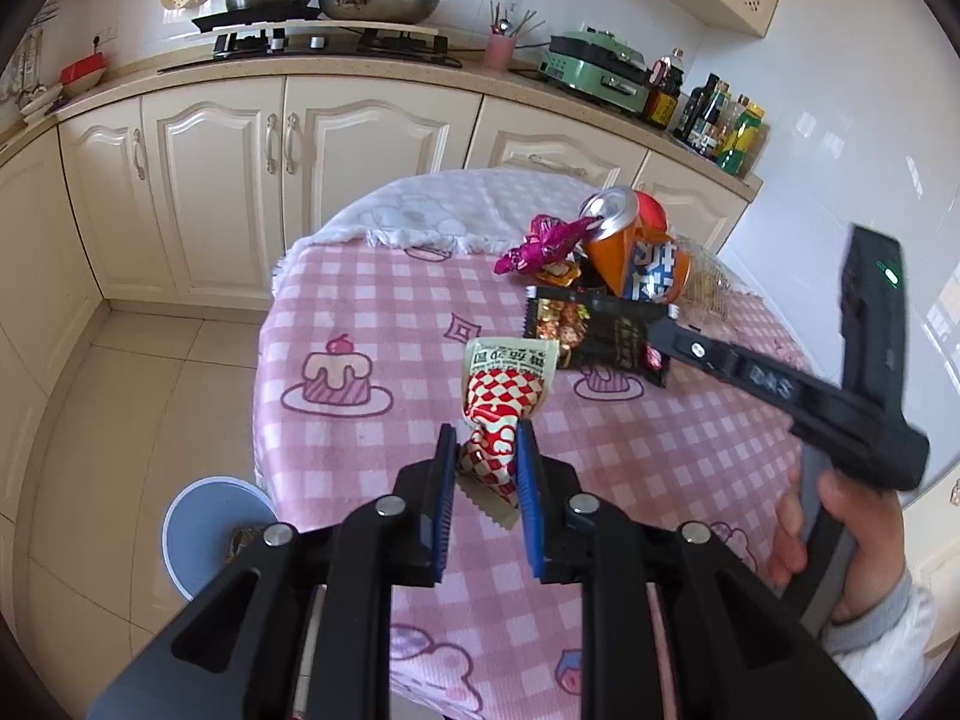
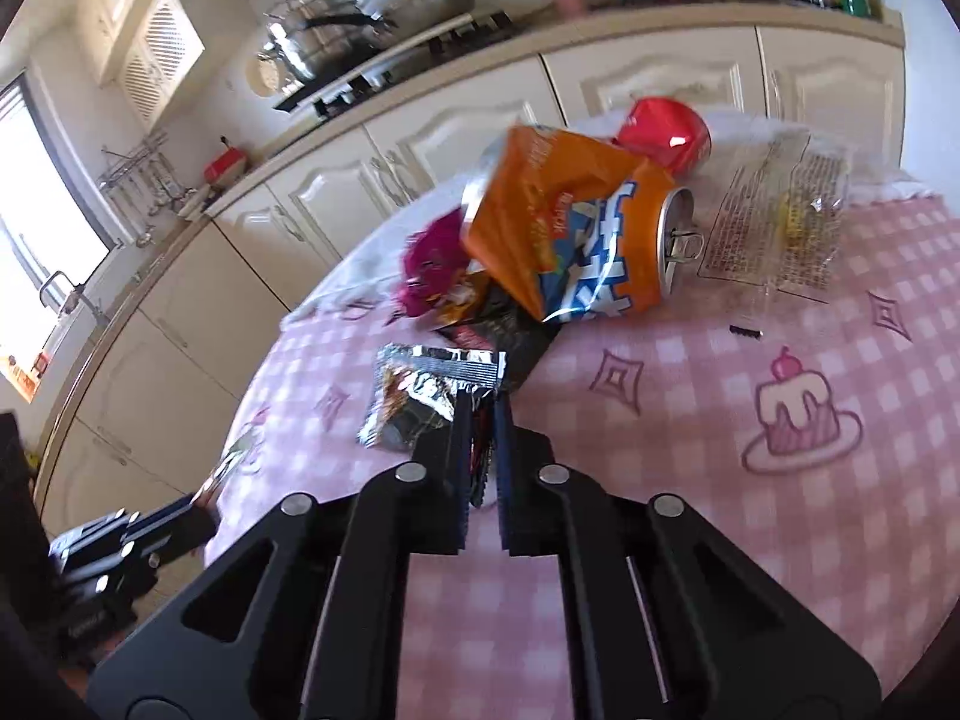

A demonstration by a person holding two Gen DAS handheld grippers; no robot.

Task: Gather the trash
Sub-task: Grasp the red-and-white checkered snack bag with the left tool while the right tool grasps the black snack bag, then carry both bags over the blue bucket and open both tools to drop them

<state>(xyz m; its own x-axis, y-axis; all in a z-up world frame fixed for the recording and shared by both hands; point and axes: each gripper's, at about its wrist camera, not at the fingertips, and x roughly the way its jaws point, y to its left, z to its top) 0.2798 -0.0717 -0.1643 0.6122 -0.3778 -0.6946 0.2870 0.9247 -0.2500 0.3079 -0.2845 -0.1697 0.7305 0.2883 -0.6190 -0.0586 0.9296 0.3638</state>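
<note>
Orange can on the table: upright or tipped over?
Tipped over. The orange can lies on its side, its opened top facing sideways, partly under an orange wrapper.

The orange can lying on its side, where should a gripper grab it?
Grip the orange can across its round body, just behind the open top with the pull tab. Come from above with the fingers either side: it lies on its side on the tablecloth, and the orange snack bag covers its far end, so that near part is free.
</note>
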